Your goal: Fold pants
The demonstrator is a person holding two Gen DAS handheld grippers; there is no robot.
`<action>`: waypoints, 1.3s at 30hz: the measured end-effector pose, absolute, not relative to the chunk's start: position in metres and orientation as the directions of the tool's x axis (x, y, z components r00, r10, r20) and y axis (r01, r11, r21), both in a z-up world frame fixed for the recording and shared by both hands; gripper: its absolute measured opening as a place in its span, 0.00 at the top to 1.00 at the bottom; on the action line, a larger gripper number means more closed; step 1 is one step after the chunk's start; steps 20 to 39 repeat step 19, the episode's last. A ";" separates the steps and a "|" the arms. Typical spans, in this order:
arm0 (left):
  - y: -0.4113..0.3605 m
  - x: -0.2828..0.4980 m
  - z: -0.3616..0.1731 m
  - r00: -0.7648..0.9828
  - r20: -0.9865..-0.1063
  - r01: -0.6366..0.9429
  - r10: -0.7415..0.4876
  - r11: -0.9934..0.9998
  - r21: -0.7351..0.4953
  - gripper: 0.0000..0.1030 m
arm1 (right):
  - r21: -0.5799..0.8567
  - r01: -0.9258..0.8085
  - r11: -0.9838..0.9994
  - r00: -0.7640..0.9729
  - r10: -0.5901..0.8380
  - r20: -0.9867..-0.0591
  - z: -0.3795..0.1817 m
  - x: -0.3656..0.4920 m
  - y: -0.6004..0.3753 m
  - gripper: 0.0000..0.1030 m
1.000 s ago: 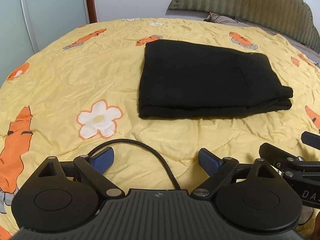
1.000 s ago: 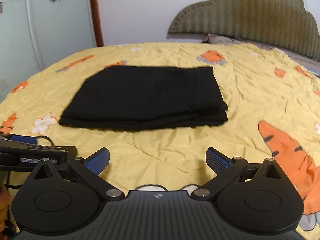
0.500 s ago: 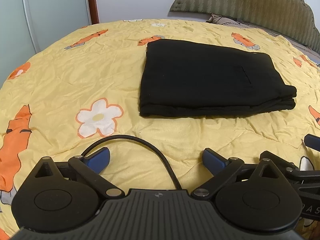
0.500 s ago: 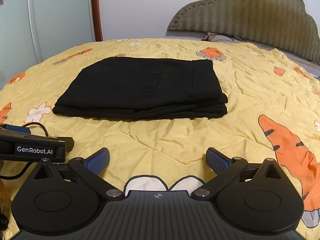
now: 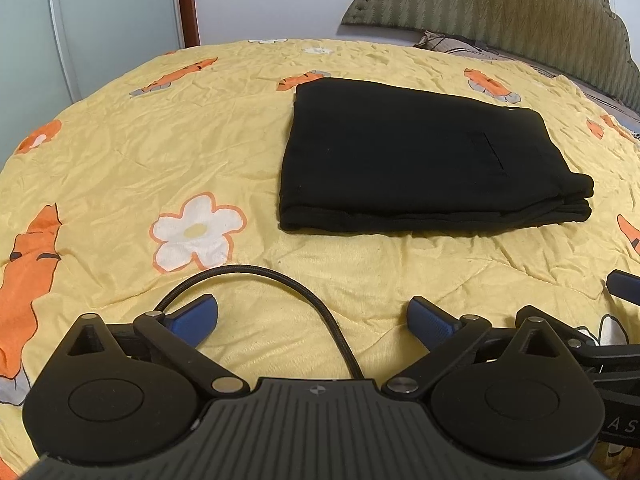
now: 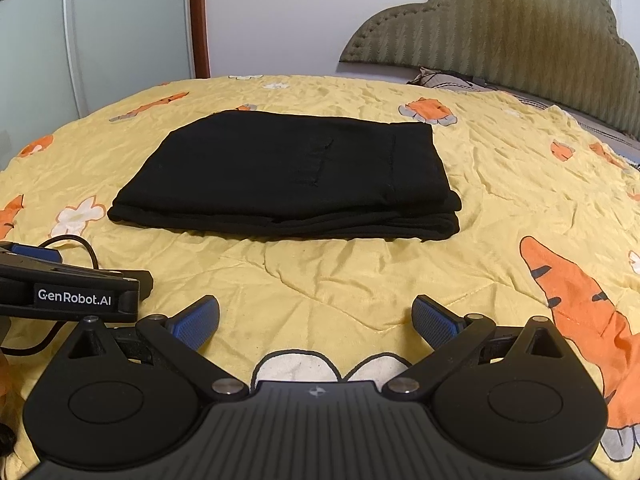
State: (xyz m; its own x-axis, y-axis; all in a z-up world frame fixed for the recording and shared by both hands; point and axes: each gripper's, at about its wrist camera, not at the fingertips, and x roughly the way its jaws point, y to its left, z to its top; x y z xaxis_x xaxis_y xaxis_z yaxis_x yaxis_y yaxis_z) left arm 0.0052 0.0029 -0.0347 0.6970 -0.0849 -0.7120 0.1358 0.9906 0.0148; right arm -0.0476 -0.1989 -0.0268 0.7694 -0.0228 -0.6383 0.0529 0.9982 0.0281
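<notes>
The black pants [image 5: 424, 164] lie folded into a flat rectangle on the yellow bedspread [image 5: 140, 168]. They also show in the right wrist view [image 6: 296, 176], with stacked layers along the near edge. My left gripper [image 5: 312, 314] is open and empty, low over the bedspread well short of the pants. My right gripper [image 6: 316, 320] is open and empty, also short of the pants. The left gripper's body [image 6: 72, 292] shows at the left of the right wrist view. Part of the right gripper [image 5: 624, 284] shows at the right edge of the left wrist view.
A black cable [image 5: 280, 280] loops over the bedspread in front of the left gripper. A padded olive headboard [image 6: 500, 32] and a pillow [image 6: 448, 80] are at the far right. A glass wardrobe door [image 6: 100, 28] stands beyond the bed at left.
Both grippers have drawn back slightly and lowered toward the near bedspread. The pants have not moved. Both stay open.
</notes>
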 end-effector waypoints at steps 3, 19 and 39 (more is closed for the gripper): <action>0.003 0.005 -0.035 0.697 -0.712 0.135 -0.085 0.991 0.015 0.00 | 0.024 0.050 0.998 0.770 -0.024 -0.638 -0.027 -0.047 -0.198 0.00; 0.002 -0.001 -0.032 0.711 -0.697 0.146 -0.096 0.989 0.012 0.01 | 0.027 0.054 0.998 0.767 -0.024 -0.641 -0.027 -0.047 -0.199 0.00; 0.002 -0.001 -0.032 0.711 -0.697 0.146 -0.096 0.989 0.012 0.01 | 0.027 0.054 0.998 0.767 -0.024 -0.641 -0.027 -0.047 -0.199 0.00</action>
